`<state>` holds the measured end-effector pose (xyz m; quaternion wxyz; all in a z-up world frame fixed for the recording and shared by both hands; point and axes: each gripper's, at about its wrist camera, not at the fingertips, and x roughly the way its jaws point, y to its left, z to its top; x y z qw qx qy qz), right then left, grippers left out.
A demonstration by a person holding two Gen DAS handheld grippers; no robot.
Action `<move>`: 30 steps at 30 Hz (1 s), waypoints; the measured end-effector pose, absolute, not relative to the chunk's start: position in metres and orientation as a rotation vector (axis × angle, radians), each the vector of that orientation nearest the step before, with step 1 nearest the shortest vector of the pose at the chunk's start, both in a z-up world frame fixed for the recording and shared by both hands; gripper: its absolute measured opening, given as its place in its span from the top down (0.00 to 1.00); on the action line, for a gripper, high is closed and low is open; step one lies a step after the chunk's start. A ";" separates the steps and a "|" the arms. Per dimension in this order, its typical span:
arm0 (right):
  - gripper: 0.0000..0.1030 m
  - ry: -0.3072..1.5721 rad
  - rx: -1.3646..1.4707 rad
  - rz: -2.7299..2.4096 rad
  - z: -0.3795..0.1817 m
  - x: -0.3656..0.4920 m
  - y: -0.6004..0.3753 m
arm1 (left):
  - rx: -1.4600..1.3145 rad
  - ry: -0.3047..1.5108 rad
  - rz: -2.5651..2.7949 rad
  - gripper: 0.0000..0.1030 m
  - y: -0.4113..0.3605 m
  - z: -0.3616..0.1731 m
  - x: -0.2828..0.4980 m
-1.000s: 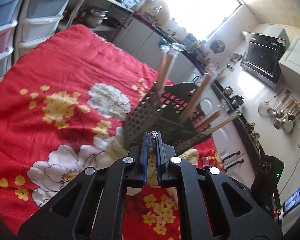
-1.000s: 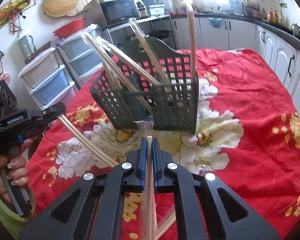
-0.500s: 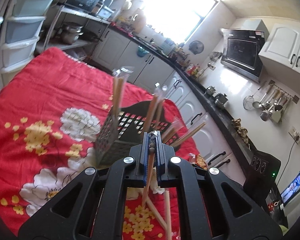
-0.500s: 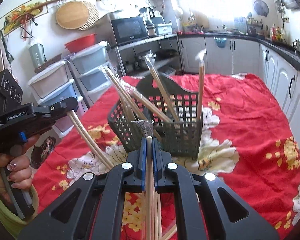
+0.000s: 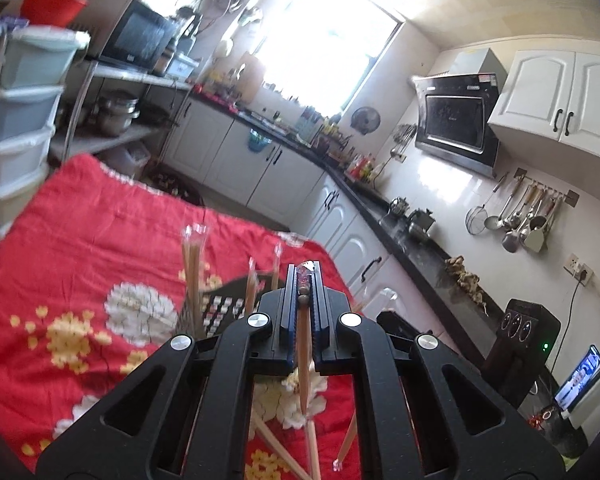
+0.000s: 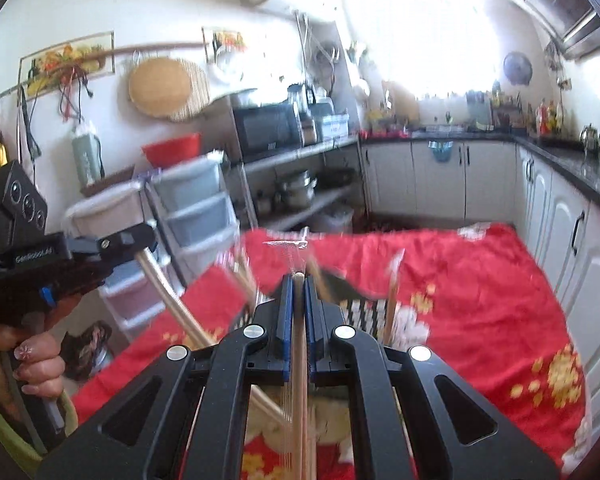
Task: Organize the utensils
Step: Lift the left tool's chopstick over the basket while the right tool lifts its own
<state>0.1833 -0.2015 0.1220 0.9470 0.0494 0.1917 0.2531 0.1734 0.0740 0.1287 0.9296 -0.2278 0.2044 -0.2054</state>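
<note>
Overhead, both grippers pinching wrapped chopsticks, left gripper, right gripper, red floral cloth (kitchen), black basket.

Left wrist view: the camera is sitting just behind the left gripper and is looking forward along its two fingers, slightly downward, over the red floral cloth toward the window wall and the counter running along the picture's right side. Right wrist view: the camera is sitting just behind the right gripper and is facing across the same cloth toward the shelving unit and the far cabinets. Both views are sharing the cloth, the dark mesh basket close beyond the fingers, the microwave and the window. The right view is also catching the left gripper at its left edge.
</note>
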 end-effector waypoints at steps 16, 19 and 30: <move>0.94 0.043 0.079 0.466 0.176 0.209 -0.213 | -0.351 0.240 -0.274 0.97 0.085 0.183 0.177; 0.94 -0.001 0.068 0.451 0.180 0.214 -0.213 | -0.337 0.201 -0.250 0.97 0.085 0.193 0.178; 0.94 -0.081 0.064 0.402 0.182 0.241 -0.205 | -0.311 0.150 -0.210 0.97 0.067 0.202 0.199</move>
